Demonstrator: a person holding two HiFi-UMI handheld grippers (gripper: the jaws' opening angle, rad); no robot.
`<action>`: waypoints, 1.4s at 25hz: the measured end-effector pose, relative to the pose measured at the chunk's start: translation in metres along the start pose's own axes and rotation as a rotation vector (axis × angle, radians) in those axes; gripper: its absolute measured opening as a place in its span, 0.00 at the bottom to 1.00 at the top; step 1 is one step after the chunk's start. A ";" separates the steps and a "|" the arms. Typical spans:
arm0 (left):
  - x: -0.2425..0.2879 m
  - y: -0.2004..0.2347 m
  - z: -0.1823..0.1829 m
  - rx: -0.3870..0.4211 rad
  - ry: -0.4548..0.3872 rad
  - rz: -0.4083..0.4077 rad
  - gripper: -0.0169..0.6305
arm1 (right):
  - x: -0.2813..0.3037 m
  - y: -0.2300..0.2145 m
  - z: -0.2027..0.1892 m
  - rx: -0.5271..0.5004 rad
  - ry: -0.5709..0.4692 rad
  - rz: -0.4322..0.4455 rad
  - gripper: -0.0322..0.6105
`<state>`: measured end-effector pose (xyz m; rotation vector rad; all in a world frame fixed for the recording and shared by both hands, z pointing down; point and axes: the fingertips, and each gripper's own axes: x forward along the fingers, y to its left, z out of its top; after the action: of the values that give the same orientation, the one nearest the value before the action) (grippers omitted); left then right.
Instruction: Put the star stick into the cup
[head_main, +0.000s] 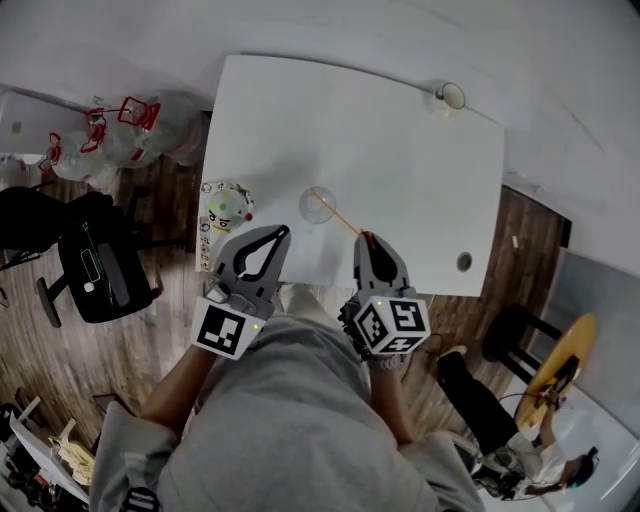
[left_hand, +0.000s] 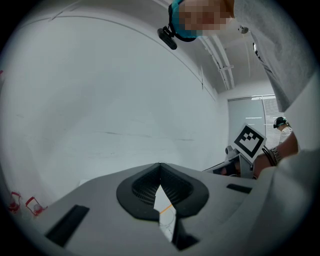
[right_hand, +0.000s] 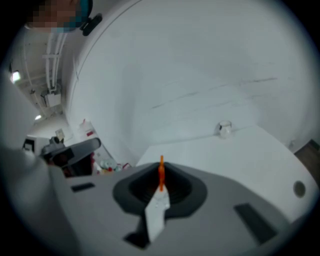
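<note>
Your right gripper has its jaws pinched together on the near end of the star stick, and in the right gripper view the thin orange shaft stands up between the pads. Your left gripper has its tips met on nothing, near and left of the cup and apart from it. By the look of it you are at the insertion itself. Hold the pinch firm and raise the held end so the shaft tips steeper. Let the far end drop inside the rim rather than push against the clear cup, which looks light and could slide or topple on the white table. Loosen only once the stick leans on the rim by itself. The stick's long axis runs from your right gripper away to the far left, with its far end at the cup's mouth. I cannot tell whether it is inside yet, or where the star sits.
</note>
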<state>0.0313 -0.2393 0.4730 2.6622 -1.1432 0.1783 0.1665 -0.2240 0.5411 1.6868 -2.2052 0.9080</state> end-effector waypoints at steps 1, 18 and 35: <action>0.000 0.001 -0.001 -0.002 0.003 0.000 0.07 | 0.002 0.000 -0.001 0.002 0.005 0.000 0.12; 0.005 0.011 -0.006 -0.016 0.022 0.000 0.07 | 0.025 0.001 -0.017 0.005 0.065 0.010 0.12; 0.008 0.006 -0.006 -0.002 0.024 -0.010 0.07 | 0.030 -0.001 -0.025 -0.002 0.101 0.007 0.12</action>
<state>0.0322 -0.2477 0.4815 2.6562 -1.1218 0.2065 0.1536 -0.2332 0.5765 1.5969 -2.1474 0.9703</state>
